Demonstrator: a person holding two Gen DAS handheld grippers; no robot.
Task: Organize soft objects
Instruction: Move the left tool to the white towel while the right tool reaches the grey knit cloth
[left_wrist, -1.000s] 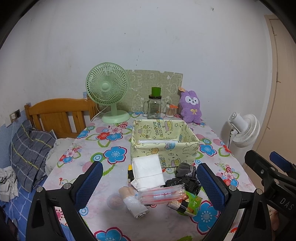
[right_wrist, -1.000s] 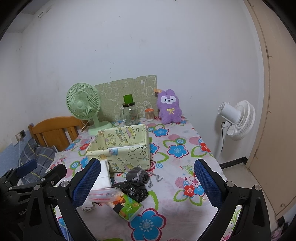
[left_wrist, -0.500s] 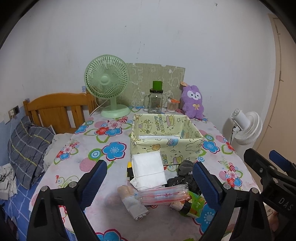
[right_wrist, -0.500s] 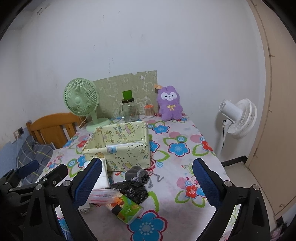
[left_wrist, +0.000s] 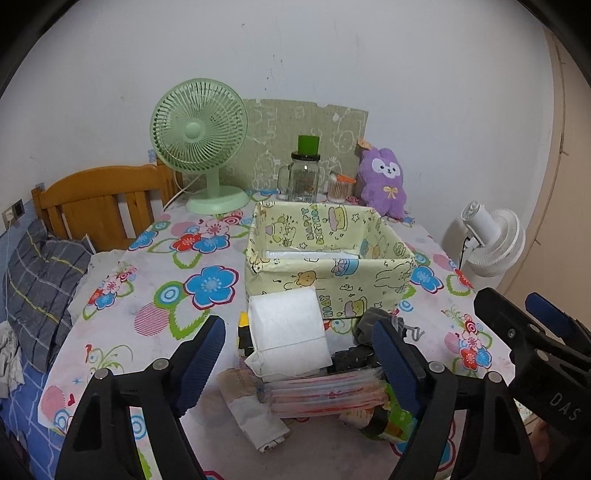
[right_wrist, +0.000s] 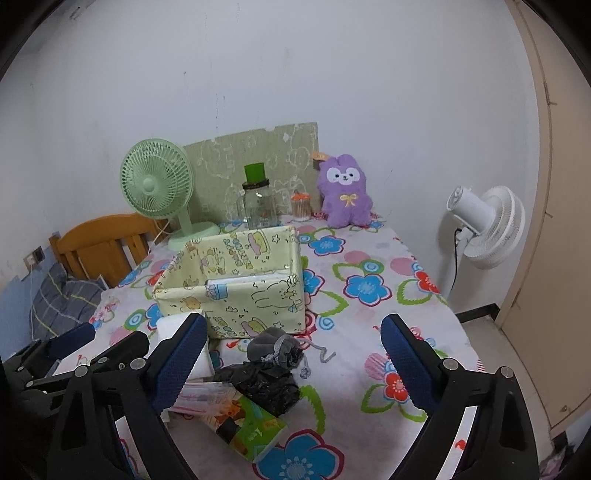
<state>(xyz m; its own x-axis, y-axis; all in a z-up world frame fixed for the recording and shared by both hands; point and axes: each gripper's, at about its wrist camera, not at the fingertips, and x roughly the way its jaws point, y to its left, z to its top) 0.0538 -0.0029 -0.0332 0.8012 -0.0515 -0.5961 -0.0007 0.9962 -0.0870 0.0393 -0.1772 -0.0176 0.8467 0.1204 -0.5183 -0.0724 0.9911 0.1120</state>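
A yellow cartoon-print box stands mid-table. In front of it lies a pile: a white tissue pack, a clear pack of red straws, a grey drawstring pouch, a black plastic bag and a green packet. My left gripper is open, hovering over the tissue pack and straws. My right gripper is open above the pouch and bag. A purple plush bunny sits at the back.
A green desk fan, a glass jar with green lid and a small jar of swabs stand at the back. A wooden chair is left, a white floor fan right of the floral table.
Both grippers have moved forward and lower toward the pile in front of the box. Their jaws stay open. Nothing on the table has moved.
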